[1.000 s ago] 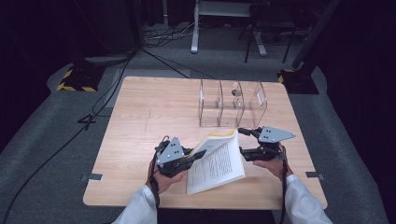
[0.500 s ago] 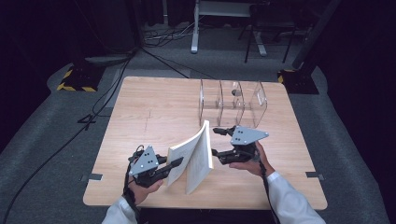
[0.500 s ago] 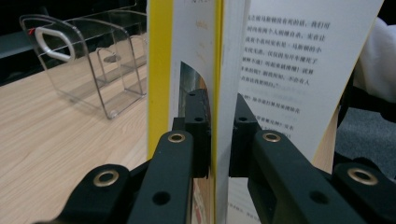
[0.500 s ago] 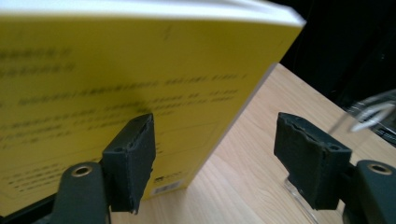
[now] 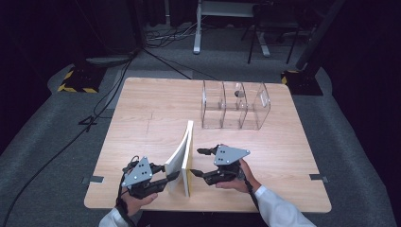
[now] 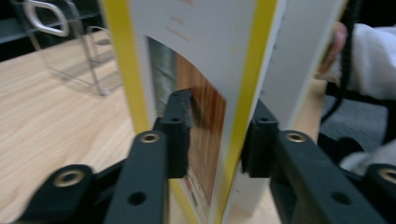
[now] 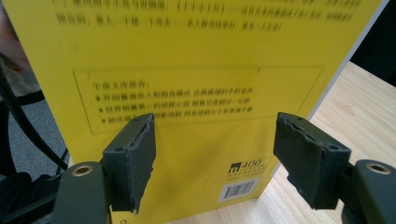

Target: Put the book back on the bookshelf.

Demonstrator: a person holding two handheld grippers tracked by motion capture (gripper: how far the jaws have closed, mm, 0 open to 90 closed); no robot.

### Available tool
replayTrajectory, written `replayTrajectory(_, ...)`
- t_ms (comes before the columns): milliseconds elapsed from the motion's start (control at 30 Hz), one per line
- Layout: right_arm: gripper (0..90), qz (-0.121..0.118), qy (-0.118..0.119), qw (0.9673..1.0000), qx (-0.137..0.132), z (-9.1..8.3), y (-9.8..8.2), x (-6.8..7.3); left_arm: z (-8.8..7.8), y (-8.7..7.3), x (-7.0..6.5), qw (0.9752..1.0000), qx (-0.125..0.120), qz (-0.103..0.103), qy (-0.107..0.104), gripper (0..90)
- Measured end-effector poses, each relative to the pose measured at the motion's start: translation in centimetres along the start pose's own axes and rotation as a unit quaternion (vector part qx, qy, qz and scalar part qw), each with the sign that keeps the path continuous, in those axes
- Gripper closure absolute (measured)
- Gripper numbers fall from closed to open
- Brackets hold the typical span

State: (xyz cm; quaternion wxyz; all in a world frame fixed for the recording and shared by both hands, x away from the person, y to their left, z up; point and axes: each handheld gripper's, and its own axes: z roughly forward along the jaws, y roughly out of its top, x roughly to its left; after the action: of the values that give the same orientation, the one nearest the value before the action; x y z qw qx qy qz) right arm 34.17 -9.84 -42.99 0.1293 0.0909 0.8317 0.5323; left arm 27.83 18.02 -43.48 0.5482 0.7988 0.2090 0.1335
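A thin book (image 5: 185, 156) with a yellow cover stands on its lower edge near the table's front, its covers slightly fanned apart. My left gripper (image 5: 172, 176) reaches in from the left. Its jaws have just been opening, and in the left gripper view (image 6: 217, 135) they straddle the book's front cover (image 6: 210, 56) with a gap on each side. My right gripper (image 5: 196, 162) is open on the book's right. In the right gripper view (image 7: 215, 144) its wide-set jaws face the yellow back cover (image 7: 187, 56) without gripping it.
A clear plastic organizer (image 5: 235, 105) with several compartments stands at the back right of the wooden table (image 5: 142, 113), also seen at the upper left of the left gripper view (image 6: 70, 46). A cable runs over the dark floor at the left.
The book has gone from lying tilted between the grippers to standing nearly upright. Both hands shifted left. The left gripper's jaws have parted from the cover.
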Motion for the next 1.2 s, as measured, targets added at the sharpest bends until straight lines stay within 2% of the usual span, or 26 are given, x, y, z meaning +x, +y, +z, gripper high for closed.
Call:
replayTrajectory(67, 30.7, 0.002, -0.001, 1.0, 0.006, 0.3, -0.3, 0.0, 0.3, -0.2, -0.3, 0.9999, 0.01, -0.003, 0.0, 51.0)
replayTrajectory(167, 30.7, 0.006, -0.001, 1.0, 0.006, 0.5, -0.5, -0.1, 0.8, -0.5, -0.7, 0.9997, 0.019, -0.015, 0.004, 40.7)
replayTrajectory(300, 30.5, 0.005, 0.0, 1.0, 0.001, 0.6, -0.6, -0.2, 1.2, -0.6, -0.8, 0.9992, 0.014, -0.035, 0.015, 32.0)
replayTrajectory(367, 30.5, 0.011, -0.006, 0.9999, 0.0, 0.7, -0.7, -0.3, 1.4, -0.7, -0.9, 0.9986, 0.011, -0.048, 0.016, 29.4)
replayTrajectory(433, 30.5, 0.014, -0.006, 0.9999, -0.003, 0.7, -0.8, -0.5, 1.4, -0.8, -1.2, 0.9986, 0.012, -0.047, 0.019, 29.5)
replayTrajectory(500, 30.9, 0.019, -0.007, 0.9998, -0.004, 0.7, -1.0, -0.5, 1.4, -0.9, -1.5, 0.9991, 0.017, -0.038, -0.002, 28.3)
replayTrajectory(533, 31.3, 0.019, -0.008, 0.9998, -0.004, 0.7, -1.1, -0.5, 1.4, -0.9, -1.6, 0.9991, 0.02, -0.036, -0.005, 23.6)
replayTrajectory(667, 31.3, 0.011, -0.008, 0.9999, 0.002, 0.9, -1.1, -0.2, 2.1, -0.9, -2.3, 0.9991, 0.027, -0.032, 0.006, 22.7)
replayTrajectory(833, 31.3, 0.008, -0.01, 0.9999, 0.006, 1.1, -1.1, -0.2, 3.3, -0.7, -2.8, 0.9989, 0.015, -0.035, 0.03, 22.7)
replayTrajectory(933, 31.3, 0.01, -0.008, 0.9999, 0.007, 1.2, -1.1, -0.4, 4.0, -0.7, -2.7, 0.9977, 0.014, -0.043, 0.05, 23.4)
replayTrajectory(1033, 31.2, 0.018, -0.008, 0.9998, 0.008, 1.2, -1.2, -0.6, 4.5, -0.7, -2.6, 0.9958, 0.014, -0.05, 0.075, 29.2)
replayTrajectory(1133, 31.3, 0.021, -0.014, 0.9996, 0.01, 1.1, -1.2, -0.9, 4.4, -0.7, -2.8, 0.9962, 0.011, -0.035, 0.079, 33.5)
replayTrajectory(1200, 31.0, 0.024, -0.016, 0.9996, 0.008, 1.0, -1.2, -1.1, 4.2, -0.7, -3.0, 0.9962, 0.007, -0.023, 0.084, 40.3)
